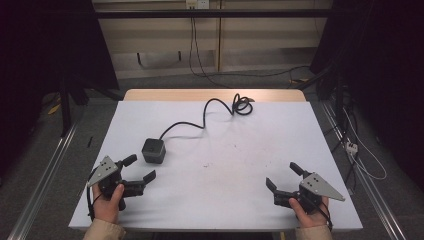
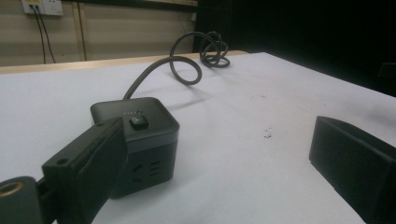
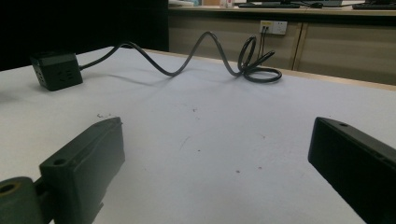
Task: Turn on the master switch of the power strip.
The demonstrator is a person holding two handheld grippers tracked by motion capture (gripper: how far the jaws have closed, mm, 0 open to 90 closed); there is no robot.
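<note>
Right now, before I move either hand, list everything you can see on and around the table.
power cube: one, black, left half of the table, just ahead of the left tongs; button on top, sockets on its side.
cord: one, black, runs from the cube to a coil near the far edge.
table: one, white top, wooden strip along the far edge; a few dark specks mid-table.
wall socket: one, white, on the wall behind, cables plugged in.
left tongs: black, open, near-left corner, held in a hand.
right tongs: black, open, near-right corner, held in a hand.
</note>
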